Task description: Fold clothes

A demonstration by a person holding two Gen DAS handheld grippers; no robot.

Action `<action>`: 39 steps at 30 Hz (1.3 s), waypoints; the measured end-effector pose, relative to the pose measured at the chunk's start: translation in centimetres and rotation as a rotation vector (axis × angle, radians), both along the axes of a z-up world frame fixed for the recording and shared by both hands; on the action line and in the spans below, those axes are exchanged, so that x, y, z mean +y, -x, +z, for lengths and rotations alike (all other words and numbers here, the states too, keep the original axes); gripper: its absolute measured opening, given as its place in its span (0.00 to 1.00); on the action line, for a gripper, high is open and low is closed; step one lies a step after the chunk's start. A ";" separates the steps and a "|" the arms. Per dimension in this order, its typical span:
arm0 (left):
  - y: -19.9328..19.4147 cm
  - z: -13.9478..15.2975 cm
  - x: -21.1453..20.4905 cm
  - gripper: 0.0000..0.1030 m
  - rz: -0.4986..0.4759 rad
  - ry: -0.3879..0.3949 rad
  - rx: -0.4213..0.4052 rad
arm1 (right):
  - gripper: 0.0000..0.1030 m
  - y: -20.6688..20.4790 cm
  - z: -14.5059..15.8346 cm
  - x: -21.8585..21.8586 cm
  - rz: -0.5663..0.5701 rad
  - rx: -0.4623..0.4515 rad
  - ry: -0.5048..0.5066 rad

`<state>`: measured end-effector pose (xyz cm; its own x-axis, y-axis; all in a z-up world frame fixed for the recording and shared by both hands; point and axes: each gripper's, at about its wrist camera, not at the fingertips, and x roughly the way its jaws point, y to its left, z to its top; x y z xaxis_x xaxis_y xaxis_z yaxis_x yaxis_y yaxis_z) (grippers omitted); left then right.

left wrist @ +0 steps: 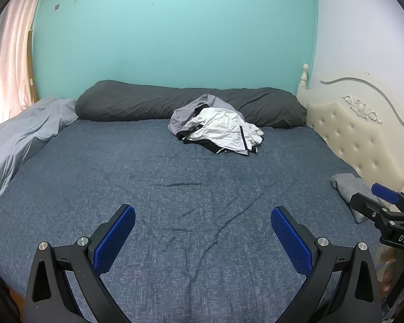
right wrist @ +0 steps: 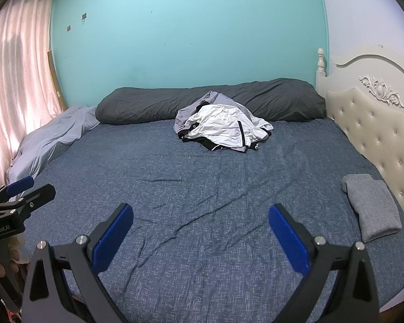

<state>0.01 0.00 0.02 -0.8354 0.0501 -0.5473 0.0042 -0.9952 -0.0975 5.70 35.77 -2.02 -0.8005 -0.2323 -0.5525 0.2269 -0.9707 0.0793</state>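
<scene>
Left gripper (left wrist: 202, 239): our fingers spread wide, blue pads (left wrist: 115, 239) facing each other, nothing between them, held above the near part of the bed. From the right wrist view it shows at the far left edge, side-on.

Right gripper (right wrist: 200, 238): likewise spread wide and empty, above the near part of the bed. From the left wrist view it shows at the right edge, in front of the folded grey item.

Bed sheet (left wrist: 175, 177): dark blue with a fine pale pattern, a few long creases running across the middle. We count a broad bare stretch of it between the grippers and the clothes; nothing lies in that stretch.

Folded grey garment (right wrist: 371, 204): flat on the sheet at the right, just beside the headboard.

Pile of clothes (right wrist: 220, 126): unfolded, white and light grey cloth with black trim, heaped at the far middle of the bed, its back edge against the dark bolster.

Dark grey bolster (left wrist: 148, 105): long, lying along the far edge of the bed under the wall.

Light grey blanket (left wrist: 24, 134): bunched along the left edge of the bed.

Headboard (right wrist: 377, 132): cream, tufted, carved on top, bounding the right side.

Curtain (right wrist: 18, 67): pale pink, far left.

Wall (left wrist: 175, 32): turquoise, behind the bed.
</scene>
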 end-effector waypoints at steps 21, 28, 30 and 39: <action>-0.1 0.9 -0.1 1.00 -0.004 -0.003 -0.001 | 0.98 -0.3 0.7 0.4 -0.004 0.011 0.004; 0.0 1.0 -0.1 1.00 -0.008 -0.002 0.001 | 0.98 -0.3 0.7 0.5 -0.006 0.012 0.005; 0.0 1.0 0.0 1.00 -0.010 -0.003 0.002 | 0.98 -0.3 0.7 0.5 -0.007 0.012 0.005; 0.0 0.9 0.3 1.00 -0.009 0.001 0.000 | 0.98 -0.3 0.8 0.8 -0.010 0.010 0.011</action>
<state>-0.02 0.34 0.92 -0.8352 0.0567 -0.5470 -0.0044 -0.9953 -0.0965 6.02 36.54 -1.18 -0.8082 -0.2302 -0.5421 0.2182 -0.9720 0.0874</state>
